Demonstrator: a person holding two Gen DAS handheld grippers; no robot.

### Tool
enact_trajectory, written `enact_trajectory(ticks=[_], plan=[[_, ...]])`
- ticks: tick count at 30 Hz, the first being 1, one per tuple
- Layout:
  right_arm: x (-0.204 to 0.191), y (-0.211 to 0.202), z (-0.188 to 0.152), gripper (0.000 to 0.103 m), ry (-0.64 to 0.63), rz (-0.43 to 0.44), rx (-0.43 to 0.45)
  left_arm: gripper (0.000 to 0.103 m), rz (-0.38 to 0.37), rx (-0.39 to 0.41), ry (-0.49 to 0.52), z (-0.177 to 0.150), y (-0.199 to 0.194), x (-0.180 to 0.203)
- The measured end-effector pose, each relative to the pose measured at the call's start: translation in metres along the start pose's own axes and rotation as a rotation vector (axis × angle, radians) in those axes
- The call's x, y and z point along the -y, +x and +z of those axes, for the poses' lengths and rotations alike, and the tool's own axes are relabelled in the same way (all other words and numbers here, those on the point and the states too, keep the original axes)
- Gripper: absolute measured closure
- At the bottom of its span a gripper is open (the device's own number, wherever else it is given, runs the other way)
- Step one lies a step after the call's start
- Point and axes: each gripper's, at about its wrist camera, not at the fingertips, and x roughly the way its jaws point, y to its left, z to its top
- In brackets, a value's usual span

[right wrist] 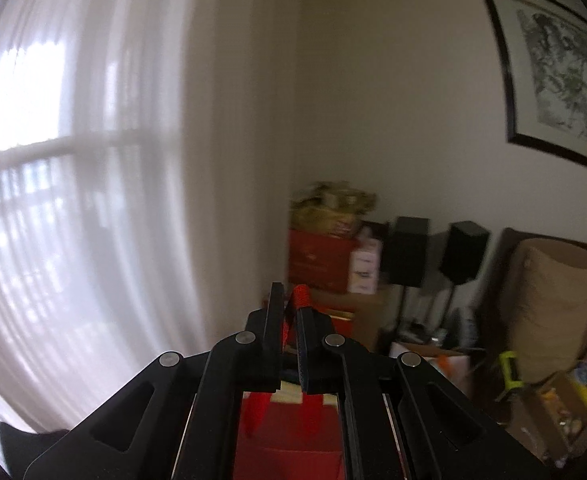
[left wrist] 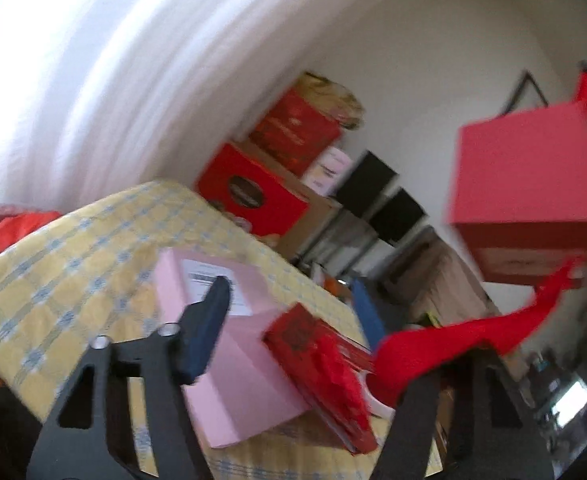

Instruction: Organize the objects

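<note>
A red gift bag (left wrist: pixel 529 184) hangs in the air at the right of the left wrist view, with a red ribbon (left wrist: pixel 465 340) trailing below it. My right gripper (right wrist: pixel 290 312) is shut on the bag's red rope handle (right wrist: pixel 301 294); the bag (right wrist: pixel 289 440) hangs beneath it. My left gripper (left wrist: pixel 313 344) is open above the table; one dark finger (left wrist: pixel 205 336) shows over a pink box (left wrist: pixel 229 344). A flat red box (left wrist: pixel 325 368) leans against the pink box. Both rest on a yellow checked tablecloth (left wrist: pixel 73 264).
Stacked red and cardboard boxes (left wrist: pixel 277 168) stand in the corner by the white curtain (left wrist: pixel 113 60). Black speakers (right wrist: pixel 433 256) on stands, a sofa with a tan cushion (right wrist: pixel 553 304) and floor clutter lie to the right. A framed picture (right wrist: pixel 553 68) hangs on the wall.
</note>
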Motion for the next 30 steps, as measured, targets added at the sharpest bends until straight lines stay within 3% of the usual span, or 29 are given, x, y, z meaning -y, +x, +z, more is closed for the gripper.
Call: enact_trajectory(ticks=[3, 5, 9, 11, 13, 16, 19, 21, 25, 30], plan=[[0.021, 0.004, -0.019, 0.098, -0.004, -0.044, -0.029, 0.075, -0.061, -0.05, 0.094, -0.005, 0.0, 0.025], [0.039, 0.009, -0.035, 0.098, 0.014, -0.065, -0.058, 0.08, -0.118, -0.096, 0.184, -0.013, 0.002, 0.049], [0.076, 0.022, -0.06, 0.098, 0.07, -0.097, -0.111, 0.102, -0.212, -0.179, 0.314, -0.023, 0.001, 0.083], [0.096, 0.026, -0.071, 0.098, 0.098, -0.117, -0.128, 0.103, -0.29, -0.292, 0.337, -0.026, 0.007, 0.094], [0.116, 0.029, -0.08, 0.098, 0.126, -0.132, -0.139, 0.103, -0.352, -0.558, 0.431, -0.041, 0.024, 0.111], [0.14, 0.03, -0.093, 0.098, 0.162, -0.149, -0.147, 0.103, -0.297, -0.776, 0.523, -0.061, 0.034, 0.122], [0.162, 0.028, -0.111, 0.098, 0.202, -0.146, -0.161, 0.103, -0.302, -0.899, 0.463, -0.064, 0.038, 0.12], [0.173, 0.025, -0.126, 0.098, 0.224, -0.138, -0.174, 0.103, -0.278, -0.886, 0.489, -0.061, 0.034, 0.123], [0.183, 0.009, -0.163, 0.098, 0.246, -0.105, -0.198, 0.103, -0.131, -0.733, 0.595, -0.045, 0.016, 0.138], [0.178, -0.029, -0.203, 0.098, 0.19, -0.102, -0.206, 0.103, -0.143, -0.627, 0.53, -0.032, -0.006, 0.16]])
